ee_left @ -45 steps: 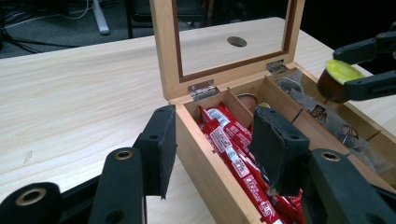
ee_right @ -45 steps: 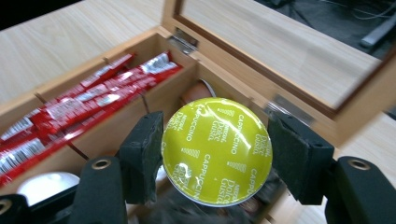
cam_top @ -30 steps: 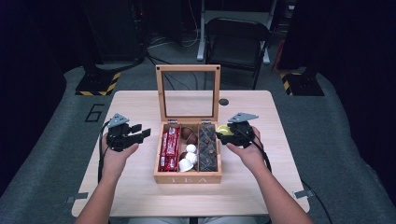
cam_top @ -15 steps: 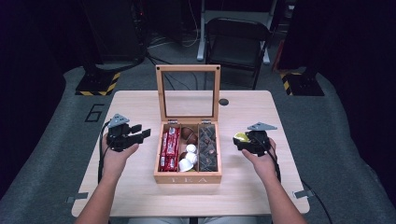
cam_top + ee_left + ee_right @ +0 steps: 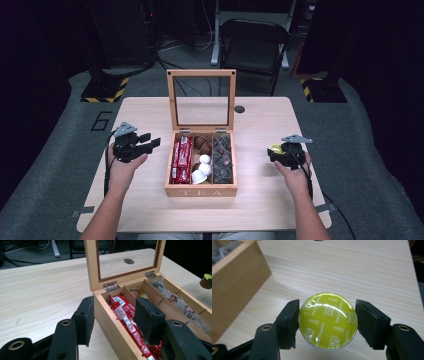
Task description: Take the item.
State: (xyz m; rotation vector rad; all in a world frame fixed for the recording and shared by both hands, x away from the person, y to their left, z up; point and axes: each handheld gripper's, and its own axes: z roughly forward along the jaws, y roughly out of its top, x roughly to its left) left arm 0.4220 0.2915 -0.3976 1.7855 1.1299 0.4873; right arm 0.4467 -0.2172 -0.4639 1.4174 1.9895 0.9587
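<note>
A wooden tea box [image 5: 200,190] stands mid-table with its glass lid [image 5: 201,75] raised. It holds red packets [image 5: 181,159], white and brown capsules [image 5: 202,167] and wrapped sachets [image 5: 222,157]. My right gripper [image 5: 280,152] is to the right of the box, low over the table, shut on a yellow-lidded cappuccino capsule [image 5: 328,320]; both pads press its rim. My left gripper [image 5: 152,141] sits just left of the box, pointing at its left wall [image 5: 112,327]. Its jaws stand open with nothing gripped between the pads [image 5: 86,322].
A round dark hole [image 5: 239,109] is in the tabletop behind the box. A black chair [image 5: 255,45] stands beyond the table's far edge. Bare wood lies on either side of the box [image 5: 320,180].
My right gripper has carried the yellow capsule from over the box's right compartment out to the right and down toward the table. The left gripper has stayed put.
</note>
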